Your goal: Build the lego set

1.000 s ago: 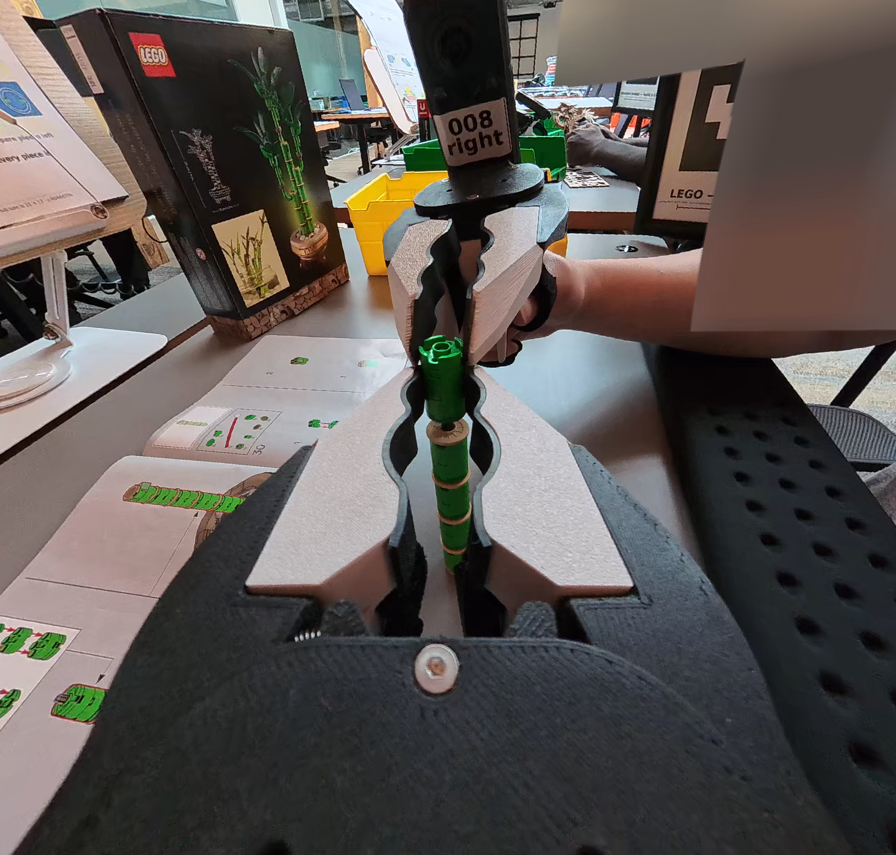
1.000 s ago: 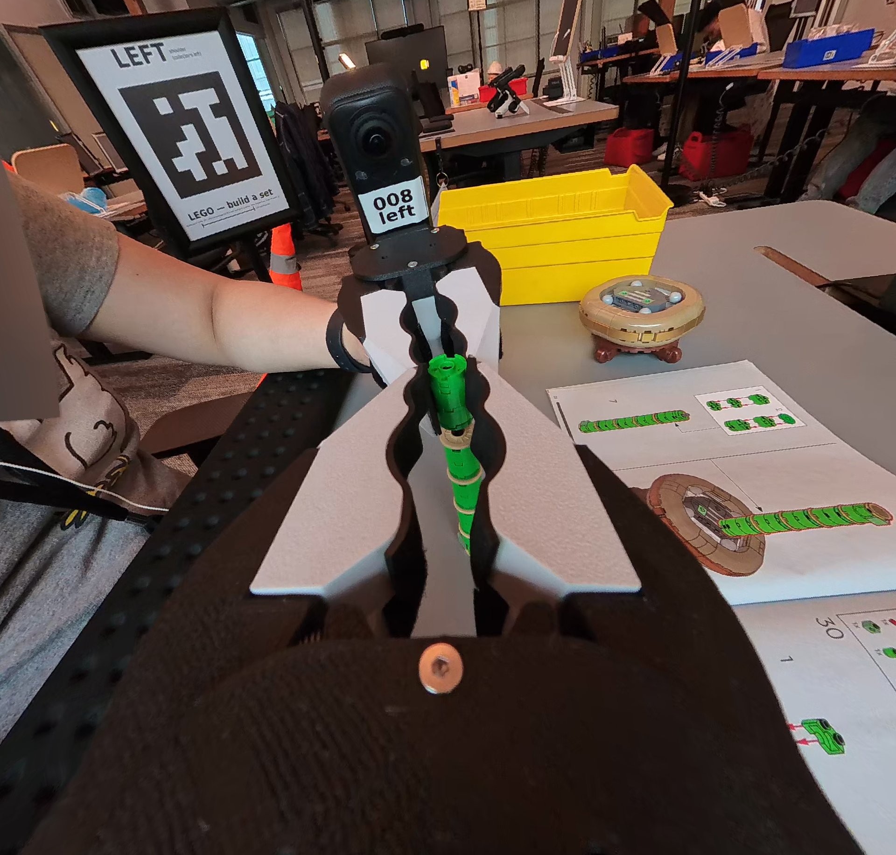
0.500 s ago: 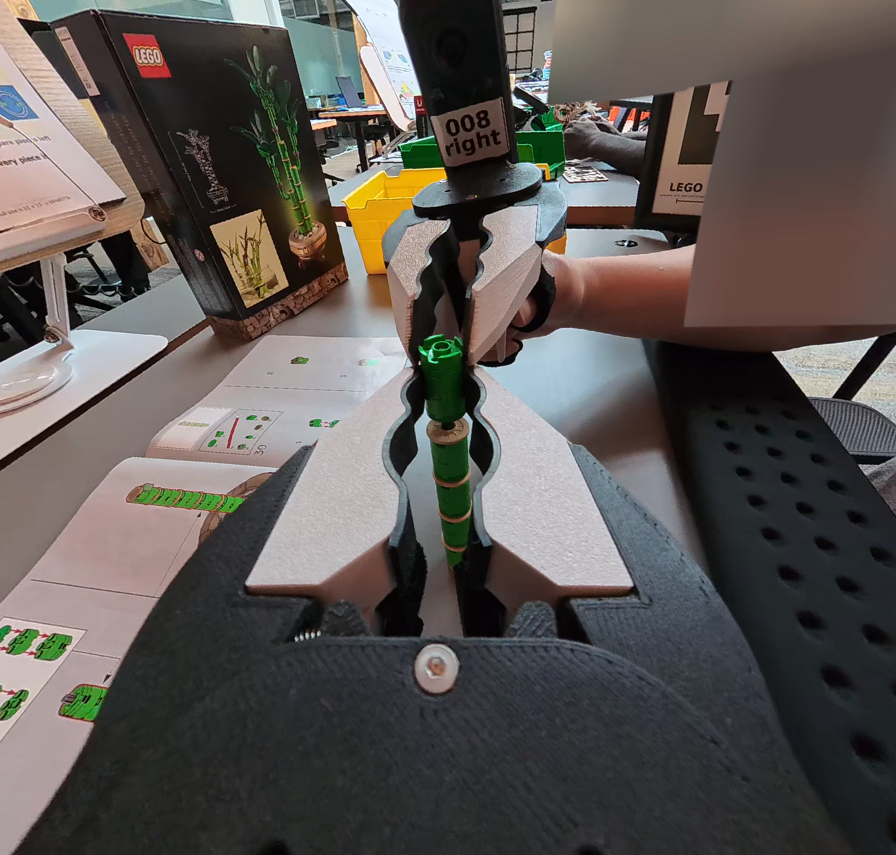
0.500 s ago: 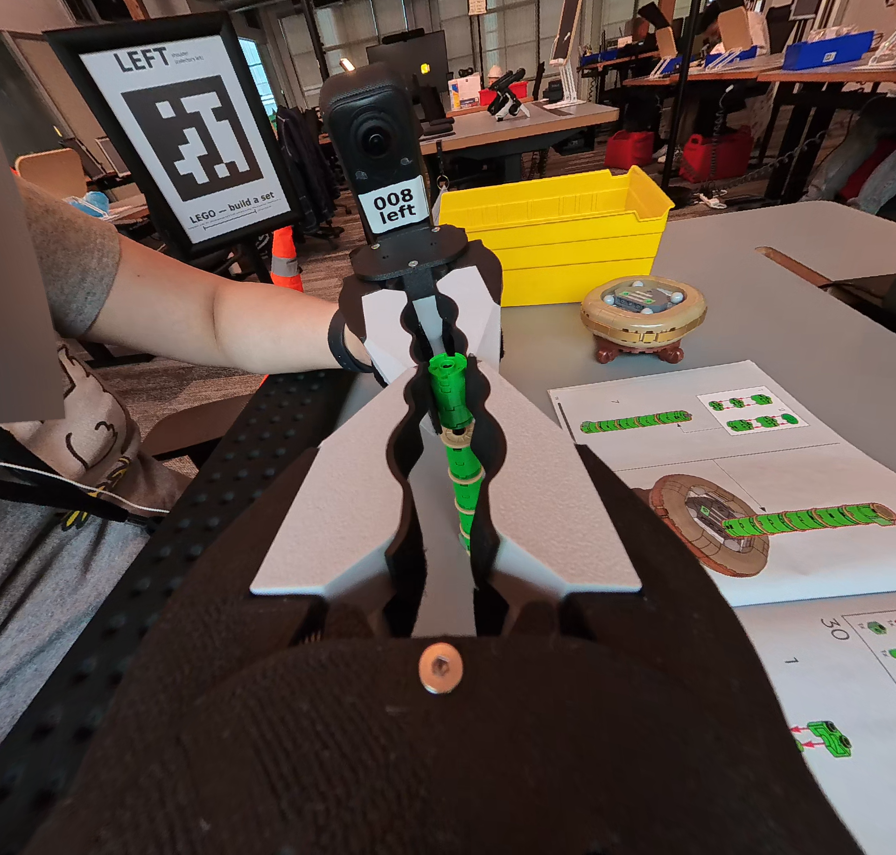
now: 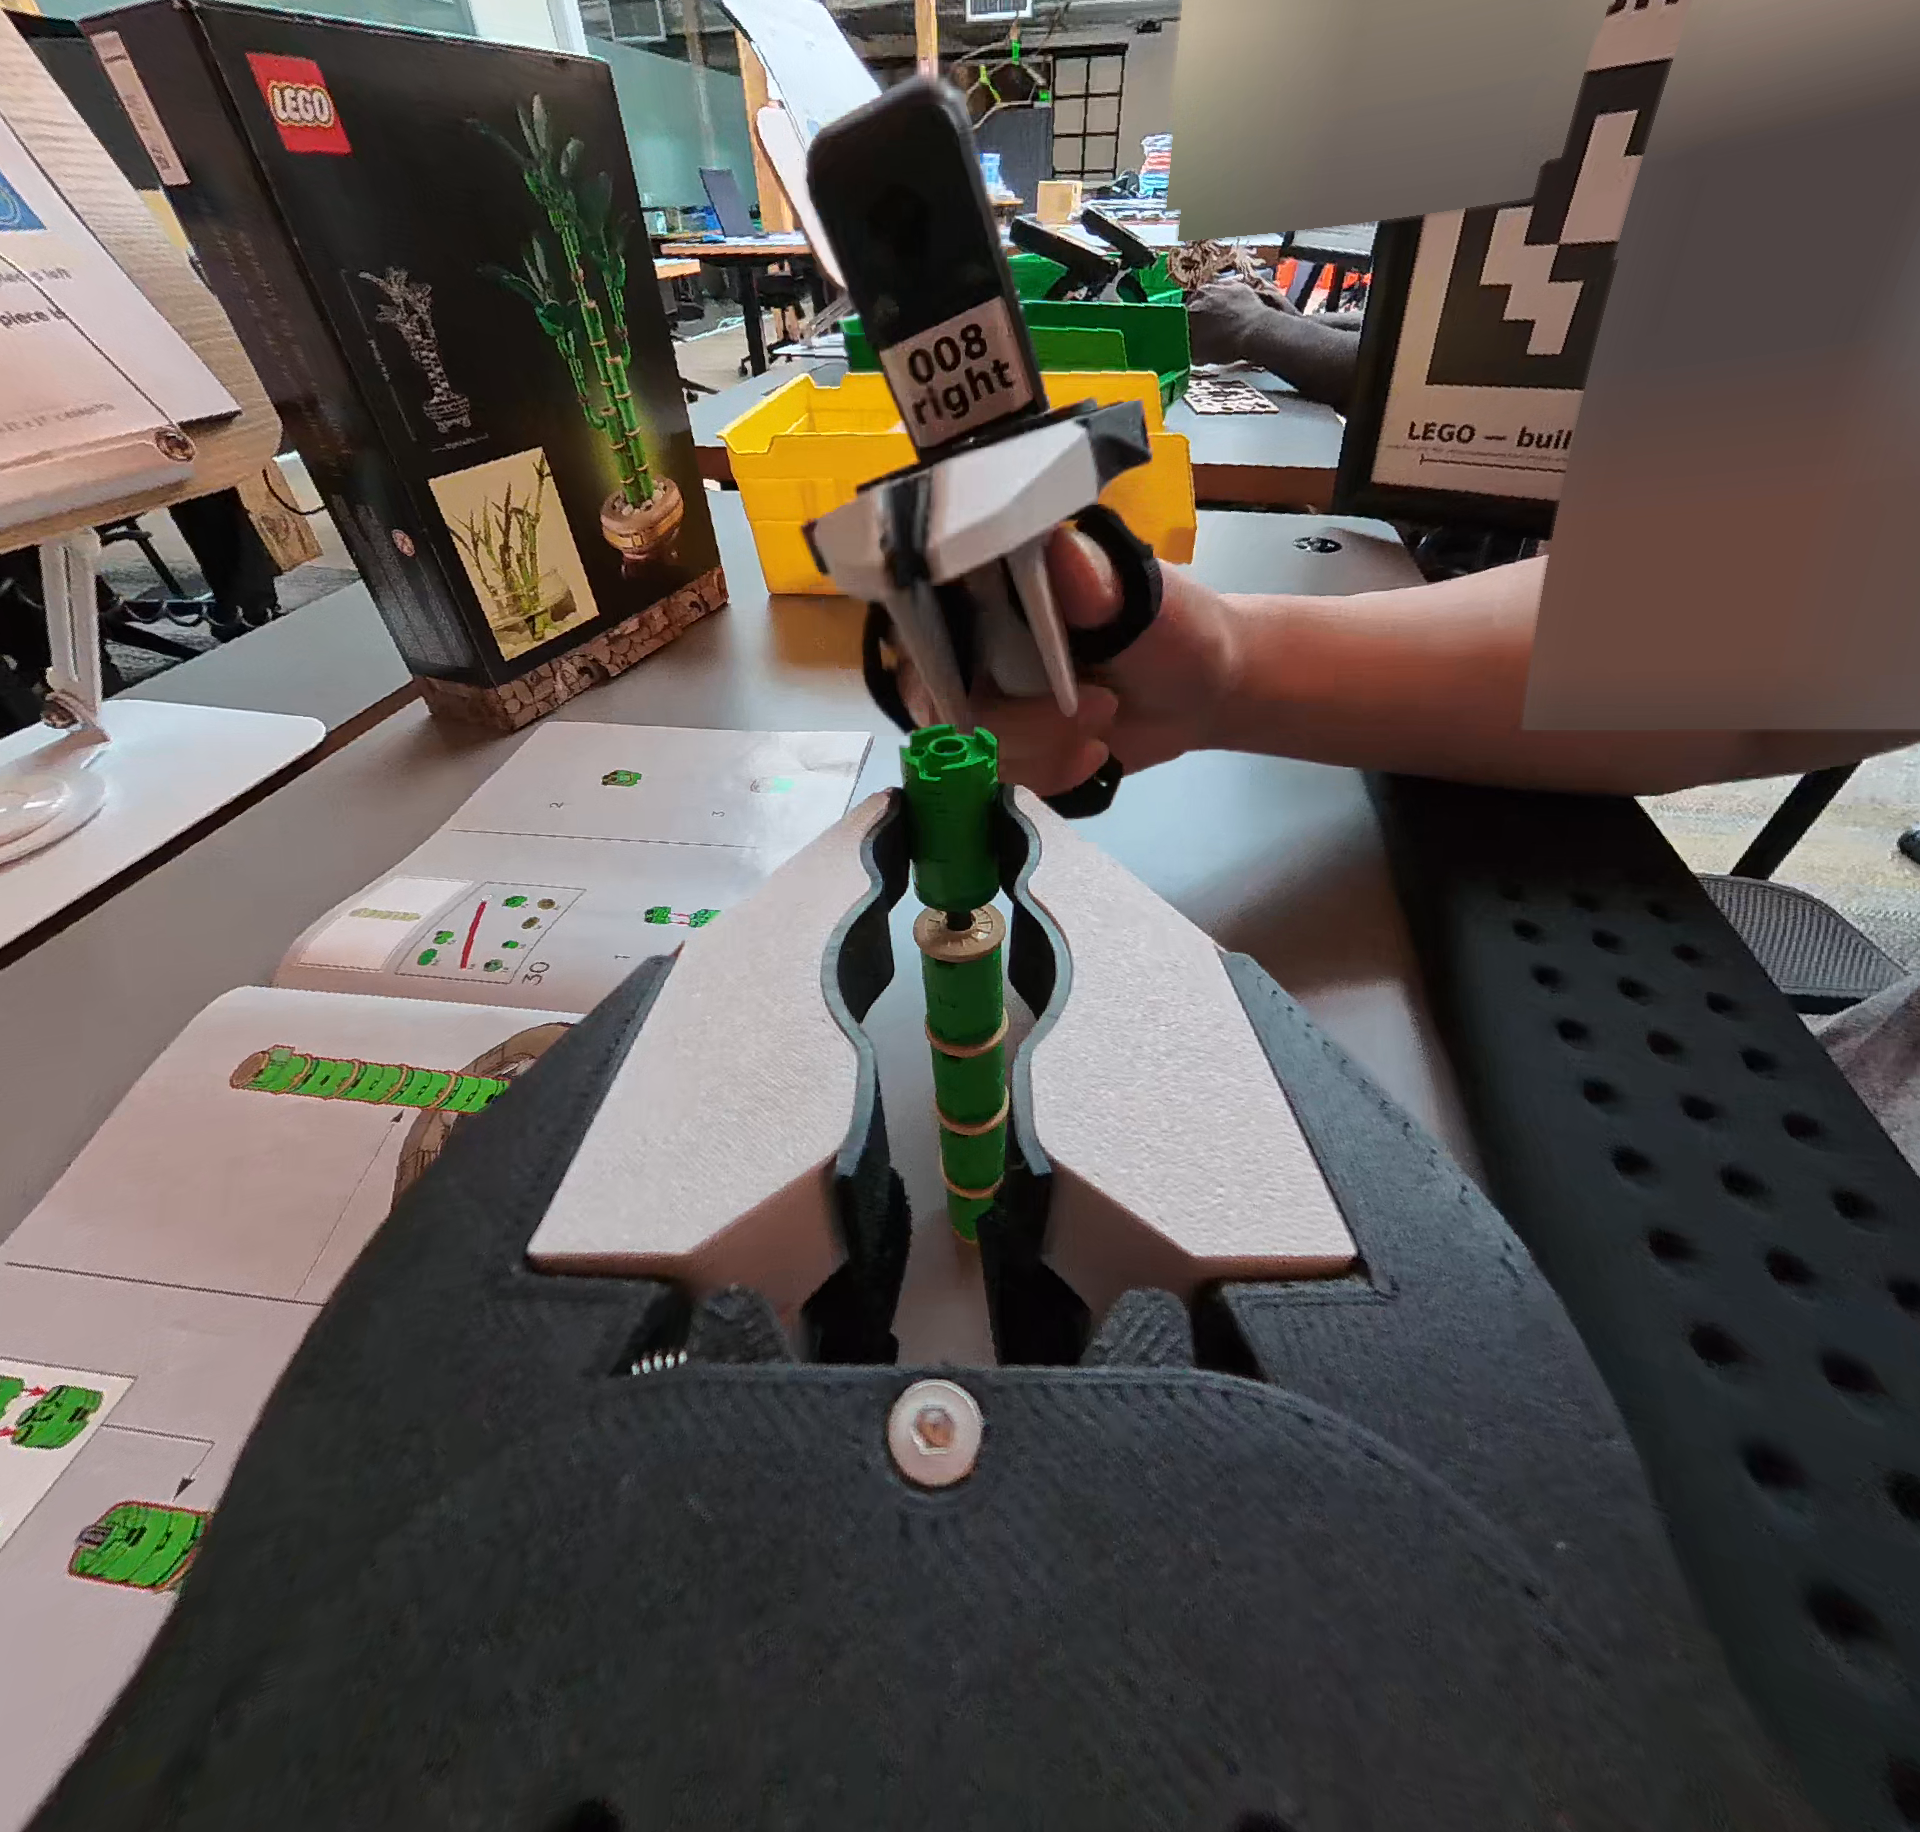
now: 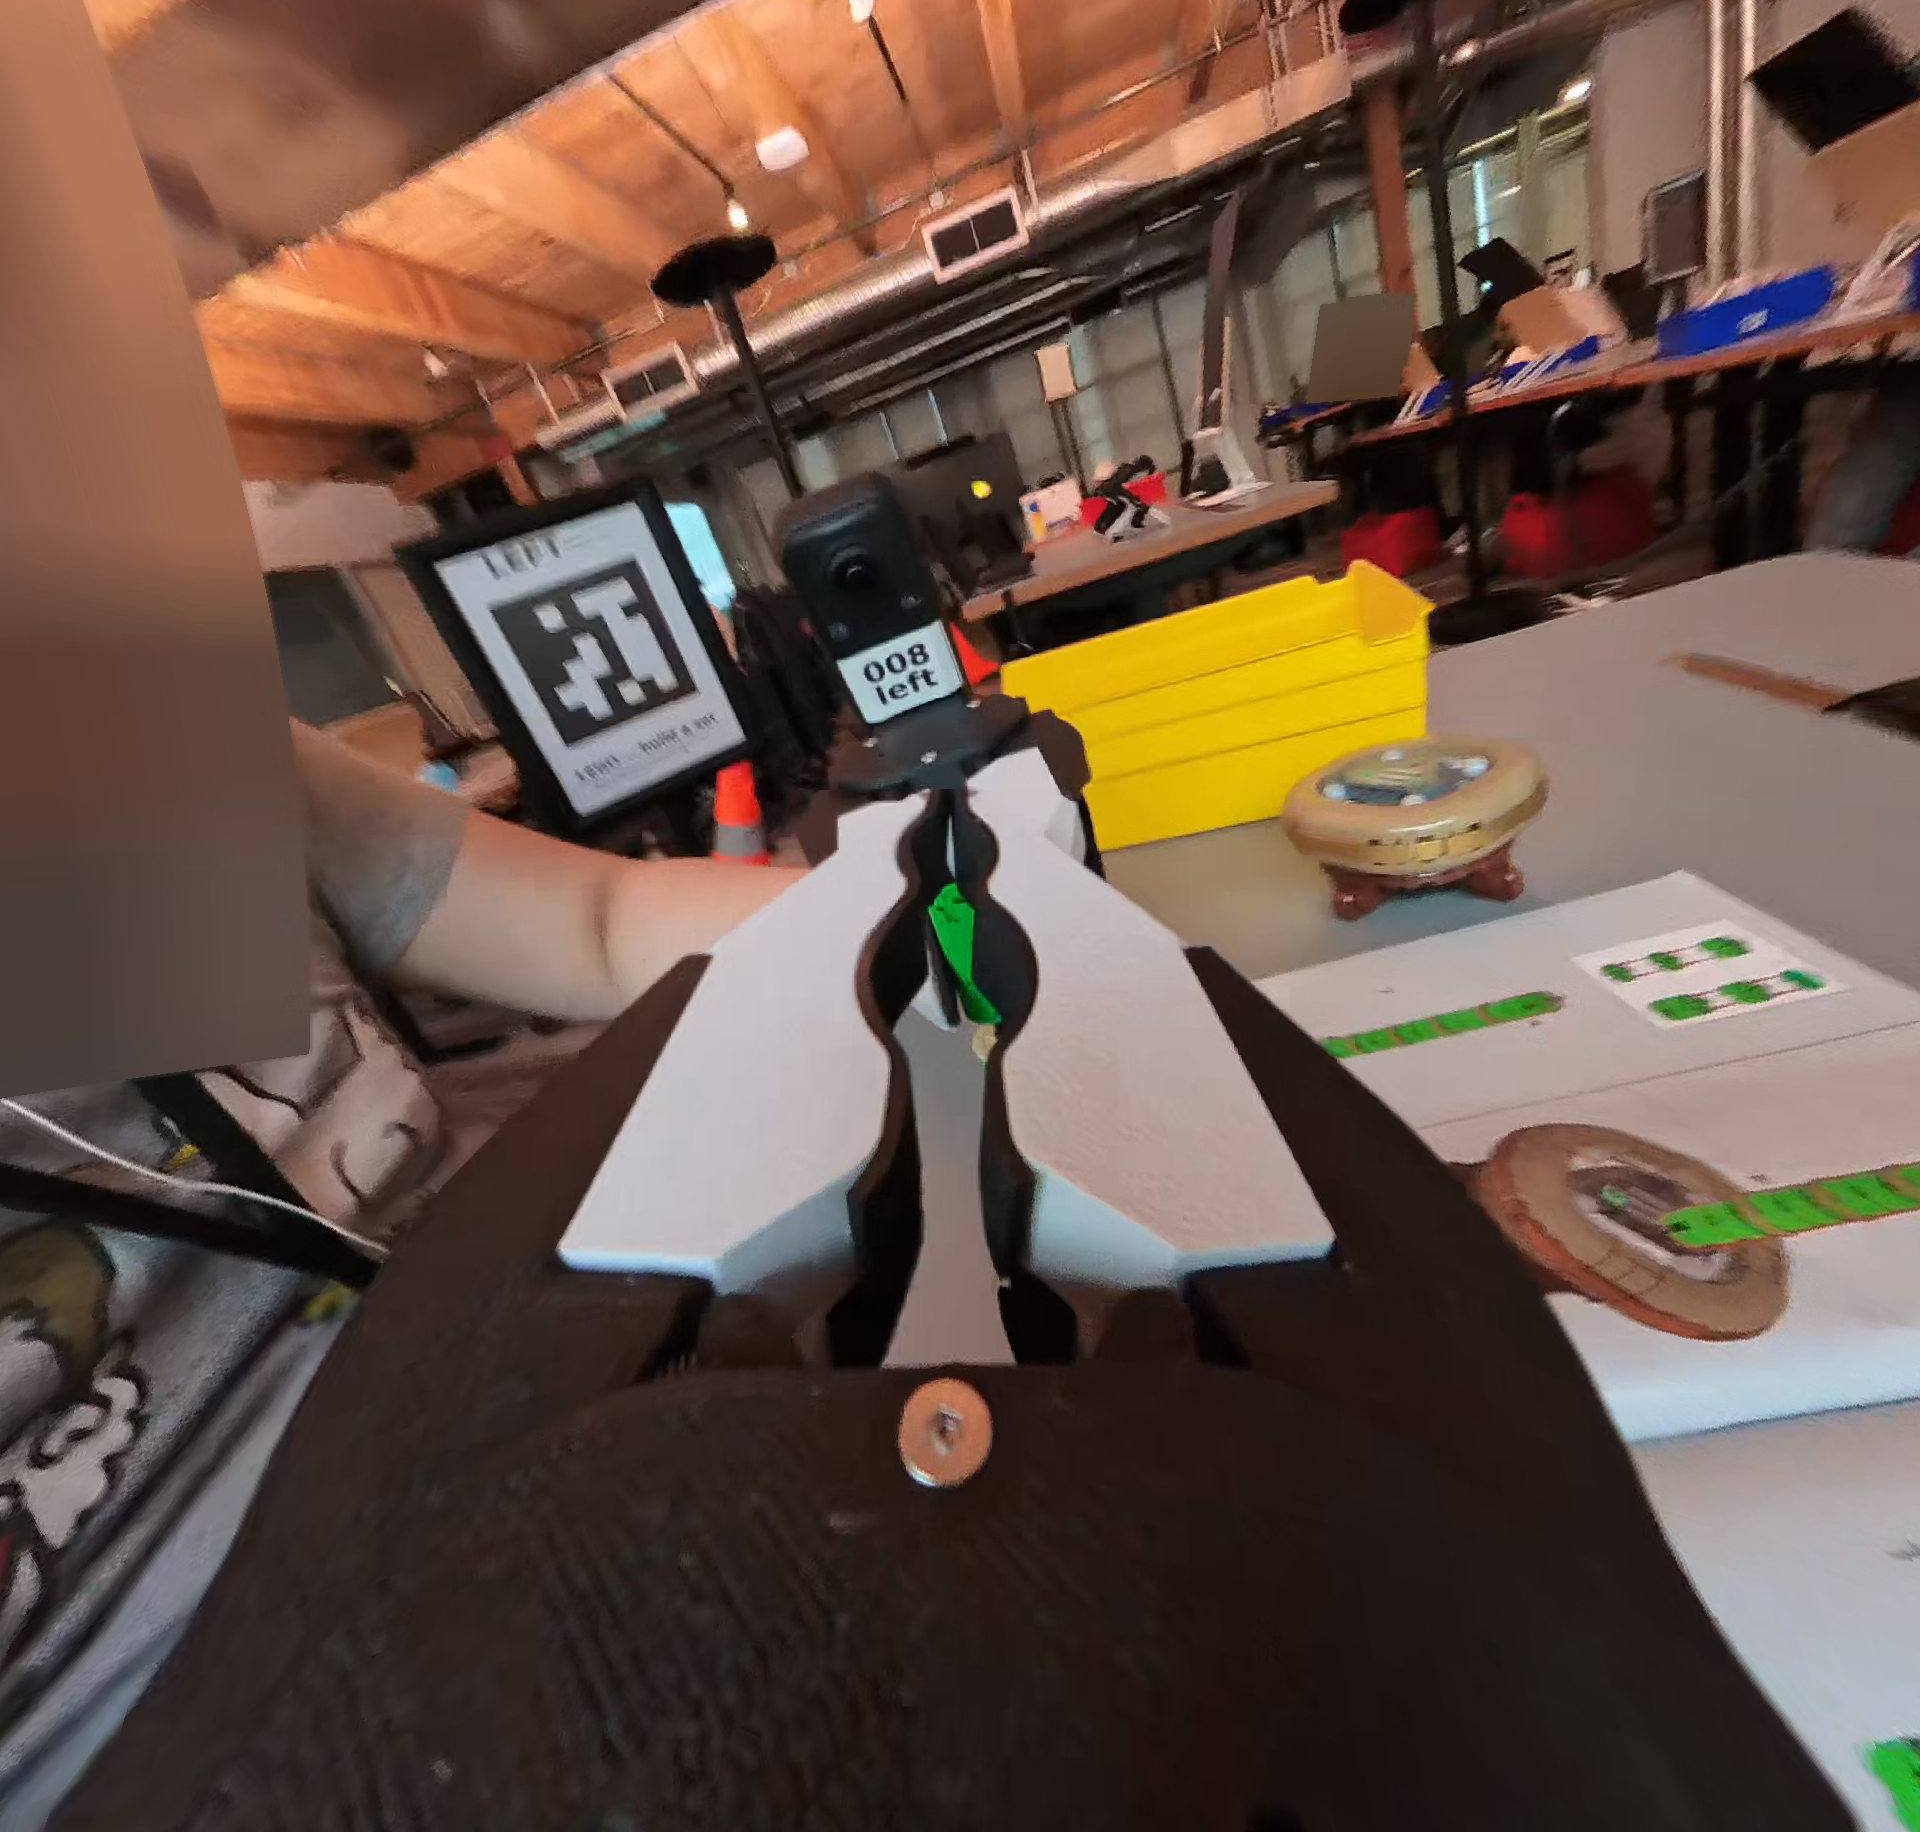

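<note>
- You have one bamboo stalk (image 5: 961, 1003) in play: green round segments with tan rings between, standing upright between your left gripper's (image 5: 951, 826) jaws. They are closed onto the stalk, pinching its topmost green segment; a thin gap with a dark axle shows just below that piece.
- Counted from the left wrist view, four tan rings show on the stalk.
- Your right gripper (image 6: 948, 852) has its jaws nearly together with nothing between them. The stalk shows only as a green sliver through the slot, beyond the tips.
- One round tan pot base (image 6: 1413, 811) on dark red feet sits on the desk (image 6: 1662, 743); one yellow bin (image 6: 1226, 702) stands behind it, and one green bin (image 5: 1122, 333) lies farther back.
- One open instruction booklet (image 5: 582, 868) lies flat under and beside your grippers; one black set box (image 5: 416, 359) stands upright behind it.
- Half a second ago both grippers held the stalk tip to tip. Now your right gripper has let go, lifted and tilted away above the stalk's top, and its camera view has swung upward and blurred.
- The left gripper and stalk have kept their place.
- A black perforated mat (image 5: 1714, 1159) runs along the desk's edge. Two framed marker boards (image 6: 597, 655) stand at the sides.
</note>
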Motion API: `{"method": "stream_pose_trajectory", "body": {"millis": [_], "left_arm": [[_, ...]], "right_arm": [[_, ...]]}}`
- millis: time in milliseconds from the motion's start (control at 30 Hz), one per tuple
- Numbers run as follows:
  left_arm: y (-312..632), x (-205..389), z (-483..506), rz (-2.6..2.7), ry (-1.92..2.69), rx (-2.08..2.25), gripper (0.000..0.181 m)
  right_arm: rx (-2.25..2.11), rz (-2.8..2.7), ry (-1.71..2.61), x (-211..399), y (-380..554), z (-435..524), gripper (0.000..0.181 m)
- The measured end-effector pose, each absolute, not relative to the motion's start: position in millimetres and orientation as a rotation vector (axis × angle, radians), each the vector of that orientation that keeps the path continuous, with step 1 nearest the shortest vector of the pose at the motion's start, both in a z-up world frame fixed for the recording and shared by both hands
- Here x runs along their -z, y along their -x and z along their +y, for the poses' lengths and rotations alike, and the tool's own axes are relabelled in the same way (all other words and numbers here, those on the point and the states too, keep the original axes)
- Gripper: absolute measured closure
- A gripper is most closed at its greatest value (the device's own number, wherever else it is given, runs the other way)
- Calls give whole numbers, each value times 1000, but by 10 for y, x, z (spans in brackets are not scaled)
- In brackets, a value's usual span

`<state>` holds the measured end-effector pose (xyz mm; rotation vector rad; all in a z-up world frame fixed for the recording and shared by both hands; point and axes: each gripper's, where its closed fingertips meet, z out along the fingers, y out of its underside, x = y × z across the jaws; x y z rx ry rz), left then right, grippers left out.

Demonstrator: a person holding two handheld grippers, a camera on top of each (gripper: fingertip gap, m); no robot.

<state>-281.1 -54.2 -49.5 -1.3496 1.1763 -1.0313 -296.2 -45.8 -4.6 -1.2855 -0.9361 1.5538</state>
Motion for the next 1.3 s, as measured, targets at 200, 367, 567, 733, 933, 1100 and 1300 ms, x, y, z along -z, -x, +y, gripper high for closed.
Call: {"method": "stream_pose_trajectory", "body": {"millis": [200,367,567,733,933,1100,1300], "left_arm": [[2826,493,-553,1177,1343,1028,166],[2822,491,-569,1179,1334,1029,166],[2824,488,-560,1170,1331,1042,166],[2832,488,-561,1166,1337,1056,166],[2821,491,-566,1170,1346,1068,166],[2809,496,-578,1184,1346,1071,166],[2825,495,-575,1172,1340,1093,166]], "right_arm": [[-1314,-1103,1300,174,3108,-587,178],[-1236,-1129,1336,268,3143,-545,176],[-1203,-1141,1290,278,3132,-542,179],[-1217,-1172,1322,297,3148,-554,177],[-1223,-1184,1330,310,3135,-563,178],[-1241,-1174,1322,315,3124,-579,177],[-1234,-1177,1320,319,3146,-574,177]]}}
